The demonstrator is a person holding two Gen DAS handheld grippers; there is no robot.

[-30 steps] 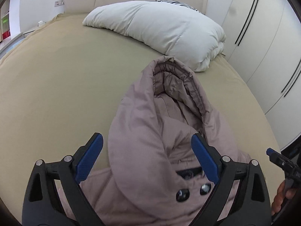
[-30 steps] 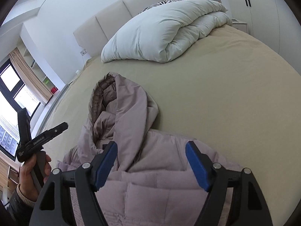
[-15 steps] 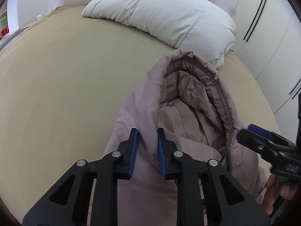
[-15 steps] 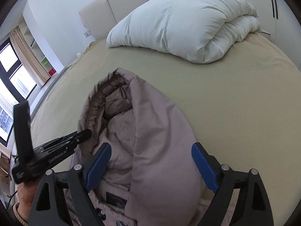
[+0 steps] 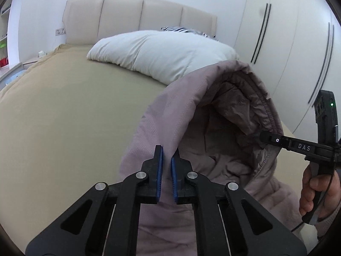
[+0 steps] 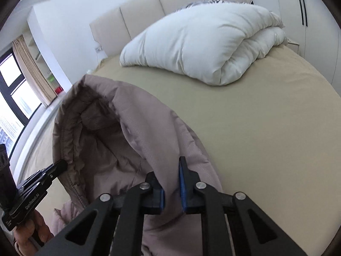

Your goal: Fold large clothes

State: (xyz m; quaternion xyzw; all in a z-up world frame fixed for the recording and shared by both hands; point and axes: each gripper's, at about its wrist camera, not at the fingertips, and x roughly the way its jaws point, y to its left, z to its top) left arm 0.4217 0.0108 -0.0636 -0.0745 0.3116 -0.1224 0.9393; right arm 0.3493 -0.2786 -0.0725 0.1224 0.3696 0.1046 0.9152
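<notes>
Both tools clamped on jacket hood, lifted off bed

L tool [image 5: 166, 155] & R tool [image 6: 171, 170] each pinch a side of the mauve puffer jacket [image 5: 191, 115] hood; jaws narrow w/ fabric between. Jacket over tan bed [image 5: 64, 117], near white duvet [image 6: 202, 42].

lower part of mauve jacket [image 5: 170, 230] cut off by bottom edge, striped pillow [image 5: 187, 30] mostly hidden behind white duvet [image 5: 162, 53], fold between left gripper [image 5: 166, 155] pads unseen

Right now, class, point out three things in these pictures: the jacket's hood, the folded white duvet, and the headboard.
jacket's hood [image 5: 230, 115], left wrist view, on its inner lining.
folded white duvet [image 6: 191, 42], right wrist view, on its upper fold.
headboard [image 5: 121, 15], left wrist view, on a padded panel.
</notes>
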